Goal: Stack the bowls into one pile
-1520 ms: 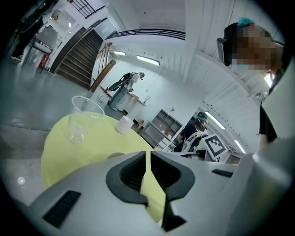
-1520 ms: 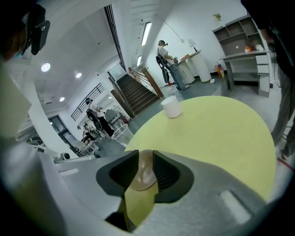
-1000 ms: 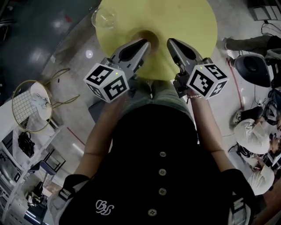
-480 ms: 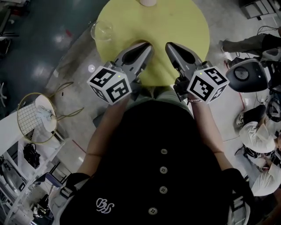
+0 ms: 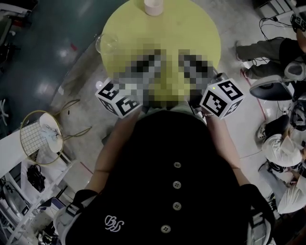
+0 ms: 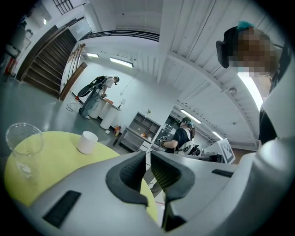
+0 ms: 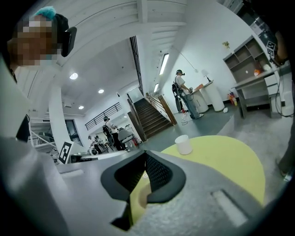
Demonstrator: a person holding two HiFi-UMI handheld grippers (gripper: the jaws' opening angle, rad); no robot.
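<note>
1. Change vs. approx. a sec ago: the head view now takes in more of the table (image 5: 191,28). Its far edge shows, w/ a white cup (image 5: 154,6) standing on it; a sec earlier that cup is out of frame. The table sits higher in the frame, so both tools are backed off toward its near edge, close to the person's body.
2. Left gripper (image 6: 148,159): pads together, only a hairline slit betw. them, nothing in it. Right gripper (image 7: 145,161): pads fully together, nothing clamped. Both point roughly level across the tabletop.
3. Task item: glass bowl (image 5: 108,43) stands upright at the table's left rim, same spot as before. It is well apart from both tools & from the cup. Whether it is one bowl or several nested cannot be told, as the walls are clear.
4. No other bowl shows in any view.
5. Meaning (judgement): no bowl is in hand & none is being approached. Either the pile is complete & the tools are retreating, or work has not begun. If another bowl exists, locate it first. Any next reach goes left & far, to the glass bowl.
</note>
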